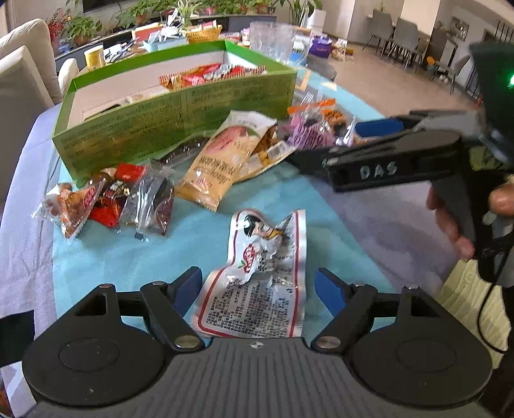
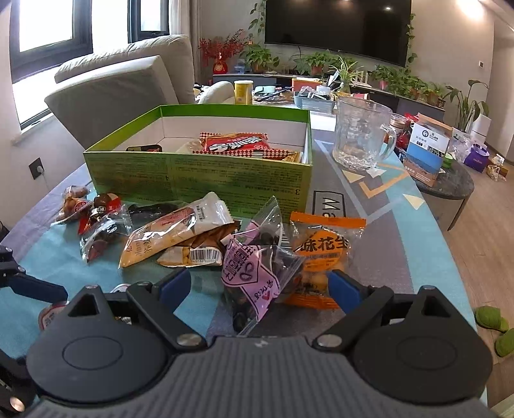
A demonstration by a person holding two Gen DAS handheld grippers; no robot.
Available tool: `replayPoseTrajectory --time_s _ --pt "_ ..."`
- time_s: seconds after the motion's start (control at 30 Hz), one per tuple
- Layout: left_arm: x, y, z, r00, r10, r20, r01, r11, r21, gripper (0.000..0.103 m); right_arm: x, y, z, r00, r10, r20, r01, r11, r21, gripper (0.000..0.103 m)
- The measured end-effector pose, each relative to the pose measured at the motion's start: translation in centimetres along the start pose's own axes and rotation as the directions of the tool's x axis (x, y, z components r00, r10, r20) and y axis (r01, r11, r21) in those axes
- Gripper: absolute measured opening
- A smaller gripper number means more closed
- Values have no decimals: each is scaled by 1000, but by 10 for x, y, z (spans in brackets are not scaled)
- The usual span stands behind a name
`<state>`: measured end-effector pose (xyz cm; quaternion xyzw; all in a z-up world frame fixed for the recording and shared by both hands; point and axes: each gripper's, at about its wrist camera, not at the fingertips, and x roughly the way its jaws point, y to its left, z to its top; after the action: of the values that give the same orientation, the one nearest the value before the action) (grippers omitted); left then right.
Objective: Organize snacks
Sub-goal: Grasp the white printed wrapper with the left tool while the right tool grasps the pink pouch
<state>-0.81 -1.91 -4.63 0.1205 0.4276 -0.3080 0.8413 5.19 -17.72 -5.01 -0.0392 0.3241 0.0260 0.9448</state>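
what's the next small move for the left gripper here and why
Probably ease the left gripper down and close on the white-and-red packet. Its blue fingers are open on either side of that packet, which lies flat on the mat, while the green box behind already holds snacks.

Glass mug (image 2: 363, 135), sofa (image 2: 125, 86), television (image 2: 337, 25), potted plants (image 2: 260, 58)

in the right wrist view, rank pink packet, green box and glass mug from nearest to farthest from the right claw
1. pink packet, between the right claw fingers.
2. green box, behind the snack pile, centre-left.
3. glass mug, far right, beside the box's back corner.
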Motion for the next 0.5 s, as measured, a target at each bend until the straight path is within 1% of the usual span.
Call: replayPoseTrajectory --time_s 0.1,0.2,0.27,0.3,0.33,0.43,0.5 --pt "3 -5 0 1000 28 10 -29 999 33 76 0 0 0 1000 3 -1 -3 1000 0 68" --pt "4 -5 0 999 39 22 -40 999 34 74 2 4 0 1000 3 -4 -3 1000 -9 68" --pt "4 -2 0 999 42 32 -42 999 16 72 5 6 -1 1000 2 -7 -2 1000 -19 68" --pt "3 -1 0 998 42 36 -43 999 5 66 6 8 -1 1000 2 -9 -2 1000 -25 68" --pt "2 1 0 998 39 39 -39 999 -7 64 8 9 -2 1000 4 -12 -4 1000 -31 68" --pt "-3 11 -1 999 -7 52 11 997 -79 62 13 13 -4 1000 3 -19 -4 999 -49 68" --pt "-5 12 -1 998 -14 63 20 994 -103 62 16 15 -3 1000 -7 -19 6 998 -59 68"
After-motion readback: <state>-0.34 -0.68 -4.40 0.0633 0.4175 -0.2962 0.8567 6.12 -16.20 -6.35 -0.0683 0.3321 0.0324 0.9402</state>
